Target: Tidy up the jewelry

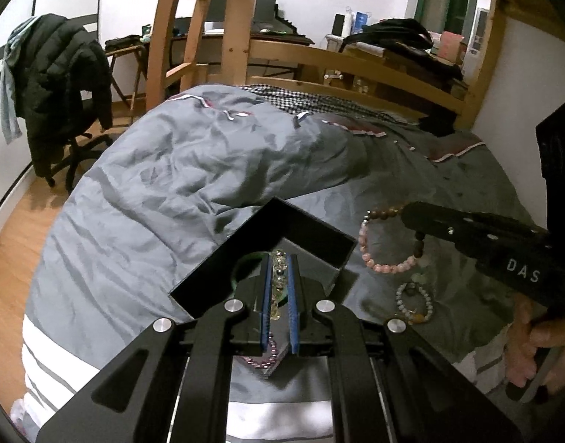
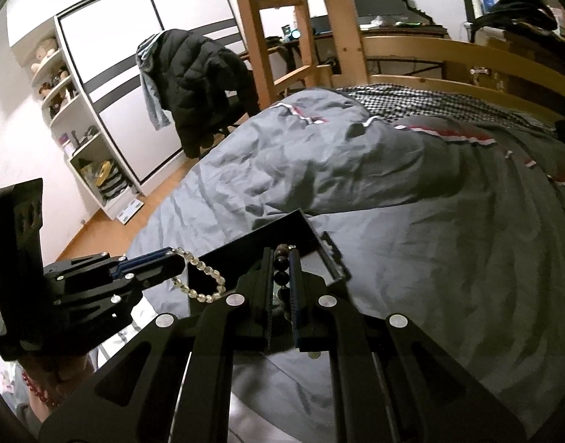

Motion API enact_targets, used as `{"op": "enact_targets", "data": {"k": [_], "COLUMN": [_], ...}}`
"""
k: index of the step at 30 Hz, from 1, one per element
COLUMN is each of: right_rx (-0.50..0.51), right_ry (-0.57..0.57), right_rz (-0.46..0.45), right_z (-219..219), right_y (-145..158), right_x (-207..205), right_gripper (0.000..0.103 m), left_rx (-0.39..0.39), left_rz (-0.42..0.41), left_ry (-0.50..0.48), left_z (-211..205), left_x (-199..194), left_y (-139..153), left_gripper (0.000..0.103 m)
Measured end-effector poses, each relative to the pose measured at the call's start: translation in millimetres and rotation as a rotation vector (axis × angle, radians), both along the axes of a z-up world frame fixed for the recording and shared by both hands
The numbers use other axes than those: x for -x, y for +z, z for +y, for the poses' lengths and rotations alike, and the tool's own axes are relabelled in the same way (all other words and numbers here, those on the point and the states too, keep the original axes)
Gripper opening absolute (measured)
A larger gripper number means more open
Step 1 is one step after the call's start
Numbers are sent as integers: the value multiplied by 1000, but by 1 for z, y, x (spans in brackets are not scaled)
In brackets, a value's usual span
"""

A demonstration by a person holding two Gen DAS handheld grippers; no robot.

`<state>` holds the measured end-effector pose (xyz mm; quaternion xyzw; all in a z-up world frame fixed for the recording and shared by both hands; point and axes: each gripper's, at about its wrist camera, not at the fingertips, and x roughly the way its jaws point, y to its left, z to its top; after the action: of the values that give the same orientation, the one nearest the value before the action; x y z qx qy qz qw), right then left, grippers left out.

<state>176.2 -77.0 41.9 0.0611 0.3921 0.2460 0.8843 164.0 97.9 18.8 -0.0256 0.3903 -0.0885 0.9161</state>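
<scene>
My left gripper [image 1: 280, 260] is shut on a clear-bead bracelet [image 2: 203, 277], which dangles from its tip over the near-left corner of the open black box [image 1: 312, 238]. My right gripper [image 1: 408, 217] is shut on the brown beads of a pink-and-brown bracelet [image 1: 386, 264], whose loop hangs in the air to the right of the box. In the right wrist view the brown beads [image 2: 281, 264] sit between the right gripper's [image 2: 280, 254] pads, with the box [image 2: 319, 247] just beyond. A green bangle [image 1: 242, 262] shows inside the box.
A grey-bead bracelet [image 1: 413, 302] lies on the grey duvet [image 1: 179, 170] right of the box. A purple-bead strand [image 1: 262, 358] lies under my left gripper. The wooden bed frame [image 1: 341, 62] runs along the far side; a chair with a black jacket [image 1: 61, 85] stands left.
</scene>
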Motion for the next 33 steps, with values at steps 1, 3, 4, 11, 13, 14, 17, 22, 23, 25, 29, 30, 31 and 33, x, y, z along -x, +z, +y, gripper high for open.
{"op": "enact_targets", "data": {"k": [1, 3, 4, 11, 13, 14, 17, 22, 23, 25, 29, 30, 31, 33], "right_rx": [0, -8, -13, -21, -11, -11, -12, -12, -20, -37, -48, -52, -58, -62], "right_ry": [4, 9, 8, 23, 17, 14, 8, 16, 9, 5, -3, -5, -9, -18], "right_rz": [2, 11, 16, 63, 78, 91, 113, 140, 146, 153, 135, 132, 130, 119], "right_z": [4, 12, 15, 36, 39, 40, 42, 48, 47, 45, 40, 39, 37, 31], "right_y": [-2, -6, -8, -30, -38, -42, -51, -60, -60, -59, -51, -50, -48, -43], "right_x": [-2, -9, -12, -27, -30, -31, -32, -34, -35, -37, -37, -36, -36, -35], "right_gripper": [9, 9, 9, 9, 9, 9, 9, 10, 10, 10, 10, 11, 12, 21], "left_rx": [-1, 4, -3, 8, 15, 16, 20, 35, 39, 43, 62, 63, 67, 74], "left_rz": [4, 14, 22, 60, 70, 75, 98, 131, 132, 126, 119, 115, 114, 98], "left_ry": [3, 8, 16, 51, 53, 55, 62, 88, 91, 99, 99, 98, 97, 91], "left_z": [1, 3, 4, 12, 13, 13, 13, 18, 19, 20, 21, 21, 21, 21], "left_x": [-1, -4, -6, -13, -15, -16, -19, -23, -23, -22, -20, -20, -20, -17], "left_y": [-2, -5, -8, -19, -22, -23, -28, -34, -34, -33, -30, -29, -28, -25], "left_gripper": [8, 8, 8, 8, 8, 8, 8, 8, 8, 8, 8, 8, 12, 34]}}
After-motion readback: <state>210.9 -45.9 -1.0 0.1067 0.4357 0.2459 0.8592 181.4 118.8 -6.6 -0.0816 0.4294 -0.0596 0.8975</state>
